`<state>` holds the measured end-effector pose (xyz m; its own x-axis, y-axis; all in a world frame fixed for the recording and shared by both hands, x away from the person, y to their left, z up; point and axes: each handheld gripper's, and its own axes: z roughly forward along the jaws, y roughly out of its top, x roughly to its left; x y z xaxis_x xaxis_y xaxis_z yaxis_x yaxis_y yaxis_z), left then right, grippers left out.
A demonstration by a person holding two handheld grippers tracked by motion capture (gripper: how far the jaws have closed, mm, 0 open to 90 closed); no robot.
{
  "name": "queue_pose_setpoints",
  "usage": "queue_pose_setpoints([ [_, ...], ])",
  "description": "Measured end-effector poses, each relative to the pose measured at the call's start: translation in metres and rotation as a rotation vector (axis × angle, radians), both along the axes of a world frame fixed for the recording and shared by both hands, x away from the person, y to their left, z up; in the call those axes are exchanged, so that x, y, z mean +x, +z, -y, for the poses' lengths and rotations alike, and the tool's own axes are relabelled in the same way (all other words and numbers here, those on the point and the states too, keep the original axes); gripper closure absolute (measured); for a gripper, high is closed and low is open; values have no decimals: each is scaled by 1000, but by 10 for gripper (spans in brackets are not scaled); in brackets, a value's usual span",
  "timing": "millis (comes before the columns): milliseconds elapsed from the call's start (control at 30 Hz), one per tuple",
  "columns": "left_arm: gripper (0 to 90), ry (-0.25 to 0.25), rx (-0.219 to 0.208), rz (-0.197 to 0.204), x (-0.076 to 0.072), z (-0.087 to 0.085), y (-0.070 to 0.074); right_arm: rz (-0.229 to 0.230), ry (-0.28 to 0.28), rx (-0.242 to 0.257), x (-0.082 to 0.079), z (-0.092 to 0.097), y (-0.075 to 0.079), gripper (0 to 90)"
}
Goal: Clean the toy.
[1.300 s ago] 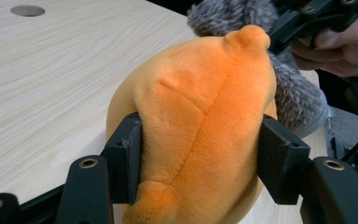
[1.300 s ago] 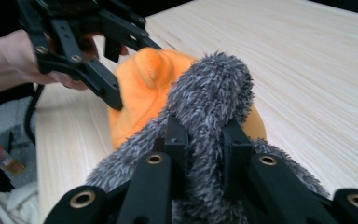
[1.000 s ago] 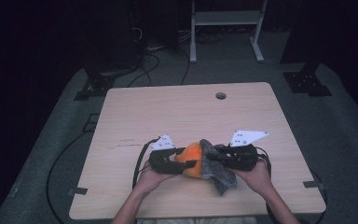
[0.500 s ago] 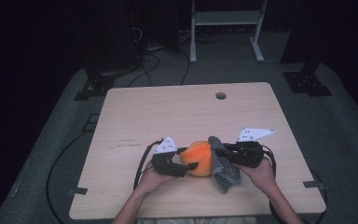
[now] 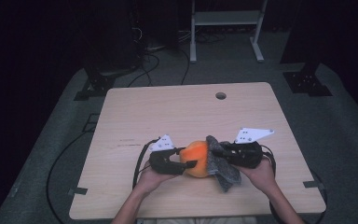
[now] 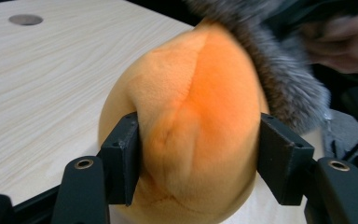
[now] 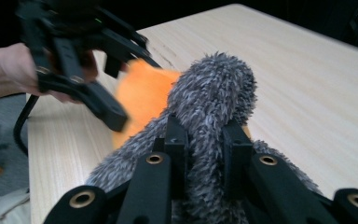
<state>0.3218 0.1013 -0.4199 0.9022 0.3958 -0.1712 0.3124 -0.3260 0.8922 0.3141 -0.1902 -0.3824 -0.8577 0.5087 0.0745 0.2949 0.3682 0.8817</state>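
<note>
Left tongs [image 6: 198, 154] closing, pinching orange plush [image 6: 191, 126]; right tongs [image 7: 204, 149] pinch grey fur [image 7: 214, 93], which hides plush's far side

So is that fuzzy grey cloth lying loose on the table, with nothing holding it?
No, the right gripper has its jaws pinched shut on a fold of the grey fuzzy cloth, beside the orange plush ball.

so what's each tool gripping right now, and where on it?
Left tool clamps the orange plush ball across its rounded sides, its jaws having just closed further. Right tool pinches a bunched fold of the grey fuzzy cloth.
</note>
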Motion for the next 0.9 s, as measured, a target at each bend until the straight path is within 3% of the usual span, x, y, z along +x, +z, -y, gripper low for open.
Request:
queue_pose_setpoints([
  [33,357,-29,6,-1,-1,0,-1,-18,3,7,2,2,-4,756],
  [100,287,-35,-6,-11,0,0,-6,-32,-3,6,4,5,-9,756],
  [167,197,-14,-18,-4,2,1,-7,-36,-20,11,6,8,-12,755],
  [267,98,14,19,-24,6,7,-10,-46,-40,20,10,13,-15,755],
  [333,135,15,65,11,3,13,-15,-53,-49,24,11,14,-16,755],
  [433,282,53,94,64,-2,16,-12,-50,-63,19,10,16,-20,757],
  [467,339,64,92,65,-2,15,-11,-54,-66,26,9,18,-21,759],
  [567,364,77,52,10,3,10,-14,-65,-81,5,7,22,-28,759],
  [667,363,81,45,14,2,11,-14,-82,-86,-11,3,24,-34,759],
  [833,370,57,43,23,-1,14,-9,11,-38,4,-5,12,-4,758],
  [900,369,48,14,10,-2,11,-8,30,-28,-11,-3,7,2,759],
])
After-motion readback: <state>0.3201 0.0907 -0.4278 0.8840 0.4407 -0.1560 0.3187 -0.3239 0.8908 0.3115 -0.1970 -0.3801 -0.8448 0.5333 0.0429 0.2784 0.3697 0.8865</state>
